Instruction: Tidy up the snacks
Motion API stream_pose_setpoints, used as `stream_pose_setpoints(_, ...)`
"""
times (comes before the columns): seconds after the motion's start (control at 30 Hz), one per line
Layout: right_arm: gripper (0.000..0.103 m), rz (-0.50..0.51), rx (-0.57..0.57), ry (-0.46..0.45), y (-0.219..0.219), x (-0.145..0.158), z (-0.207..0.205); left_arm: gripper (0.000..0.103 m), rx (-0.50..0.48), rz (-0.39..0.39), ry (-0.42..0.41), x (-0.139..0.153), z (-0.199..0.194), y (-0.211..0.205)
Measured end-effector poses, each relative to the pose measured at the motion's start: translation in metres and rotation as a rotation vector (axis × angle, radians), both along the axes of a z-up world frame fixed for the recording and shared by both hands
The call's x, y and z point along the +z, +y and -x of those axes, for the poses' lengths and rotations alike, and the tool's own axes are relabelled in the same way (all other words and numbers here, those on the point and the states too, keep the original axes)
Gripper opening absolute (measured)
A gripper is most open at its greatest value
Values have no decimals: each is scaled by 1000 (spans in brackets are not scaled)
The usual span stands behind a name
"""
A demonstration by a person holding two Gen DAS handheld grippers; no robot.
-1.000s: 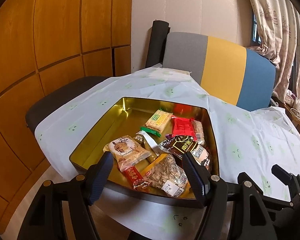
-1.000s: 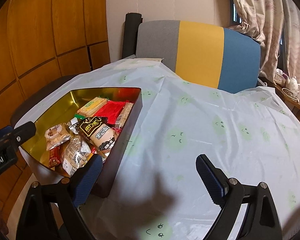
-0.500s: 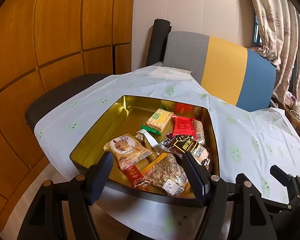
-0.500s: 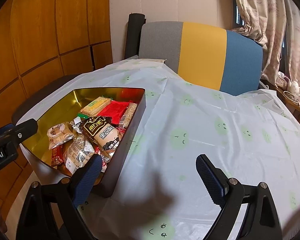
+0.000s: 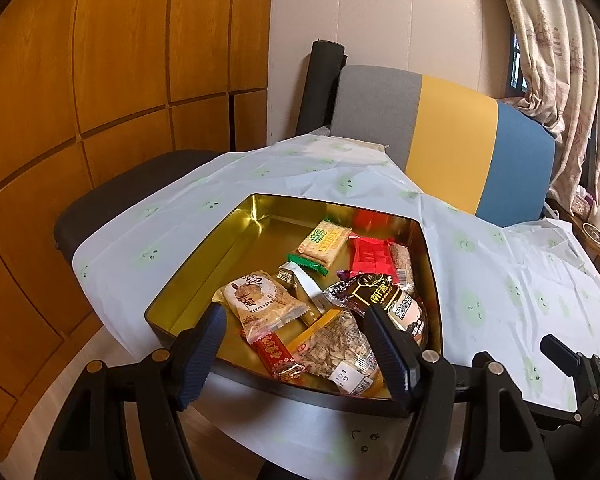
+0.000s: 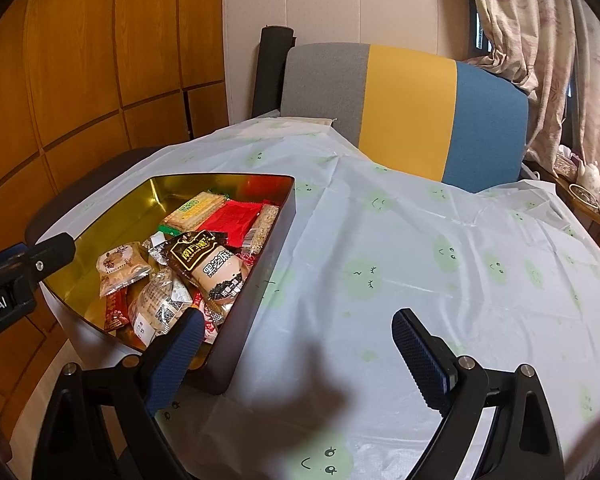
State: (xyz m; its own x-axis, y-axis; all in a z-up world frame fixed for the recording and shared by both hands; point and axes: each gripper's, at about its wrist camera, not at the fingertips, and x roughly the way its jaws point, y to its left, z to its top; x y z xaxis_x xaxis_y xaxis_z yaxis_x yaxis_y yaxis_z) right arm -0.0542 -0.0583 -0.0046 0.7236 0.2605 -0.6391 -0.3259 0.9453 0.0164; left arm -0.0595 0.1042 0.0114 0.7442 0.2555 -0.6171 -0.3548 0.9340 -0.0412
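Note:
A gold-lined tin box (image 5: 204,264) (image 6: 276,236) sits at the table's left front edge and holds several wrapped snacks: a cracker pack (image 5: 323,240), a red packet (image 5: 370,256), a dark sesame-paste packet (image 5: 384,300) (image 6: 208,264), a round pastry pack (image 5: 260,304) and a clear nut pack (image 5: 336,348). My left gripper (image 5: 296,356) is open and empty, raised just short of the box's near wall. My right gripper (image 6: 300,354) is open and empty over the tablecloth, right of the box.
A pale tablecloth (image 6: 420,256) with green faces covers the table. A grey, yellow and blue chair back (image 6: 404,108) stands behind it, and a dark seat (image 5: 132,188) is at the left. Wooden panels line the left wall. A teapot (image 6: 590,174) stands far right.
Both grippers have drawn back and up slightly, so the box and table look a little farther away. Both stay open. The snacks have not moved.

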Motion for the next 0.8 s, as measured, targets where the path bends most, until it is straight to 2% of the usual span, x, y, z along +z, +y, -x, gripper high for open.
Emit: stream_pose_setpoints(0.8,95,5,9,2,3,-3,3,73,-18,-9,22,-5,-1,0)
